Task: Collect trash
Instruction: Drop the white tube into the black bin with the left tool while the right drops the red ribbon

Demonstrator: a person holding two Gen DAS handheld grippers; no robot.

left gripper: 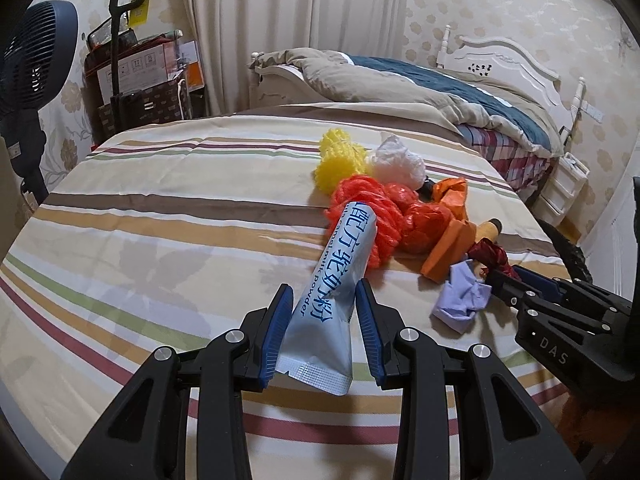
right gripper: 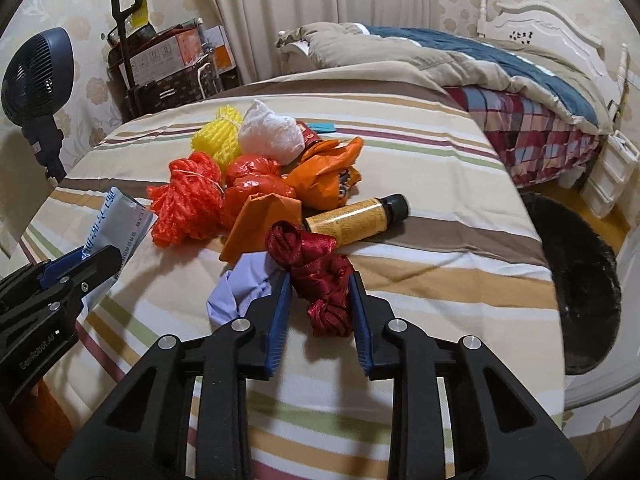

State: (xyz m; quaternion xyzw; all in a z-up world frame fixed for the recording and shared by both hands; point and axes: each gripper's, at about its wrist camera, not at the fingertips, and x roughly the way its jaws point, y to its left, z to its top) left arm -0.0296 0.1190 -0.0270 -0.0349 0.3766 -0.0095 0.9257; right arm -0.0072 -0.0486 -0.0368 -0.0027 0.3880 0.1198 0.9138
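On a table draped in a striped cloth point(right gripper: 440, 208), two hand-held grippers work a heap of trash. The left gripper point(left gripper: 324, 312) has its blue pads clamped on a pale blue milk powder sachet point(left gripper: 340, 280), which sticks up between the jaws with its far end reaching toward an orange net bundle point(right gripper: 186, 204). The right gripper point(right gripper: 320, 300) has its jaws drawn in narrowly around a dark red ribbon bundle point(right gripper: 316, 272), both pads pressing its sides. Just left of the ribbon, touching the right gripper's left finger, lies a crumpled lavender paper point(right gripper: 240, 292). Beyond the ribbon sits a folded orange sheet point(right gripper: 260, 224), and just right of that a yellow-labelled bottle with a black cap point(right gripper: 356, 218) lies on its side. Farther beyond the ribbon are a red plastic bag point(right gripper: 252, 184), a crumpled orange bag point(right gripper: 324, 176), a yellow net bundle point(right gripper: 218, 136) and a white plastic wad point(right gripper: 270, 132), all touching in one pile. A black-lined bin point(right gripper: 576, 288) stands well right of the ribbon, past the table edge. A bed point(right gripper: 500, 80) fills the background.
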